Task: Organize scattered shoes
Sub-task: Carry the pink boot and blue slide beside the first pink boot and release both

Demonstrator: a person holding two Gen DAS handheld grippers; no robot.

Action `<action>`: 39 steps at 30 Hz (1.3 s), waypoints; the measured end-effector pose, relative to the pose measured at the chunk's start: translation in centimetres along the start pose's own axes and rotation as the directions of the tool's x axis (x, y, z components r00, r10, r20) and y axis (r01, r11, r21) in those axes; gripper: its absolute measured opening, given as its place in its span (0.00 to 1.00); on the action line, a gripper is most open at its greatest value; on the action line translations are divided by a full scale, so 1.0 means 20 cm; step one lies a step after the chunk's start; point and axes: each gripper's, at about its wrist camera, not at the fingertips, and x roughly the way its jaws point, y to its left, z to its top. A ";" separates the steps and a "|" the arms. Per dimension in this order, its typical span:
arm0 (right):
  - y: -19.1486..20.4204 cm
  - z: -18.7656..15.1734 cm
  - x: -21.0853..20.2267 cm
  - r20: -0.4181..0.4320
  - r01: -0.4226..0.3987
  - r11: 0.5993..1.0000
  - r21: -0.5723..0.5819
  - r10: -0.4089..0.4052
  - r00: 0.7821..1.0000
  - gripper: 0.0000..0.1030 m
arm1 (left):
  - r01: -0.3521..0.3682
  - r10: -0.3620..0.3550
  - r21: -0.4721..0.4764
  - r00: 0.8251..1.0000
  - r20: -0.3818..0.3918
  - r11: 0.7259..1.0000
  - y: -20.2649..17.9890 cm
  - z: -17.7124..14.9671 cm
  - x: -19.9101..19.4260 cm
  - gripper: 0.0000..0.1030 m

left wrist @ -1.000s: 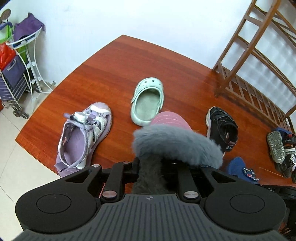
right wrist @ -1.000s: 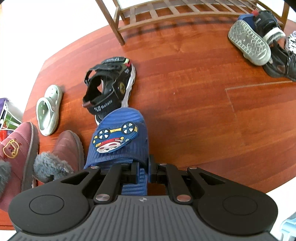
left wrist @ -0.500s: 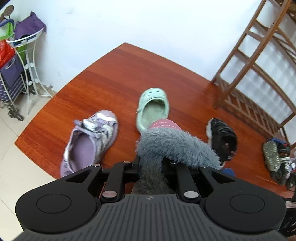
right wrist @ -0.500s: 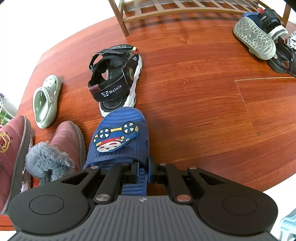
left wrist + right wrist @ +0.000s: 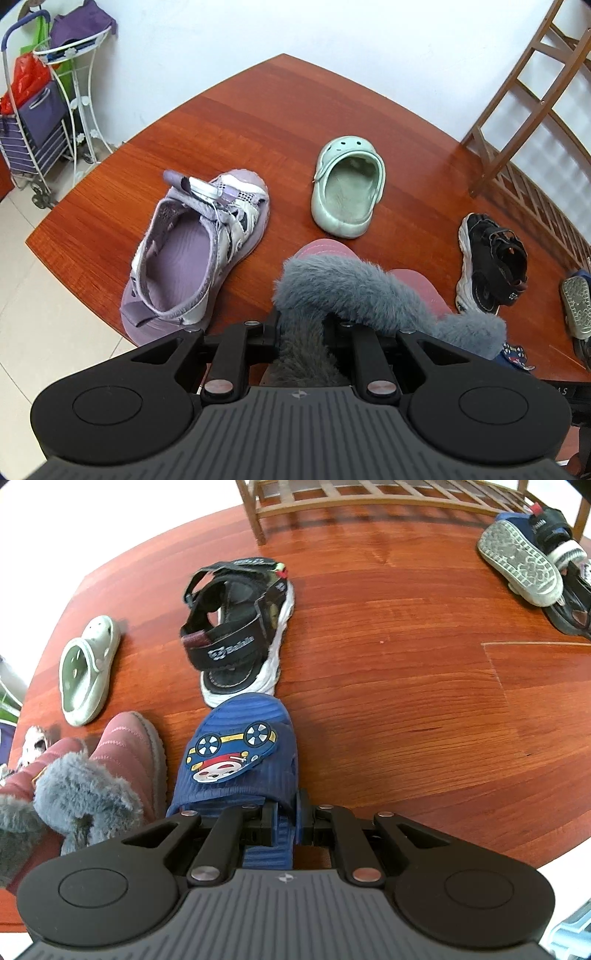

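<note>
Red-brown wood counter [image 5: 258, 110] spreads out under both claws, white wall behind, wooden shoe rack [image 5: 369, 498] at the far edge. Left claw [image 5: 301, 332] is clenched on the grey fur cuff of a pink boot [image 5: 354, 288], boot hanging just ahead of it. Right claw [image 5: 286, 818] is pinched tight on the heel rim of a blue cartoon slipper [image 5: 240, 760], toe pointing away. Best play, I'd say: lower both level, set the boot snug beside its partner [image 5: 133, 746], soles flat, before letting go.

Count time: two pink boots, one blue slipper, one black sandal [image 5: 236, 638] straight ahead of the right claw, one mint clog [image 5: 347, 192] ahead of the left, one lilac sneaker [image 5: 195, 243] to its left, and a jumbled pile [image 5: 532, 565] far right, number unclear.
</note>
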 end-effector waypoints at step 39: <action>-0.21 -0.02 -0.01 0.032 0.068 0.996 0.059 -0.070 0.997 0.10 | 0.125 -0.102 0.252 0.990 -0.101 0.960 -0.30 -0.13 0.16 0.20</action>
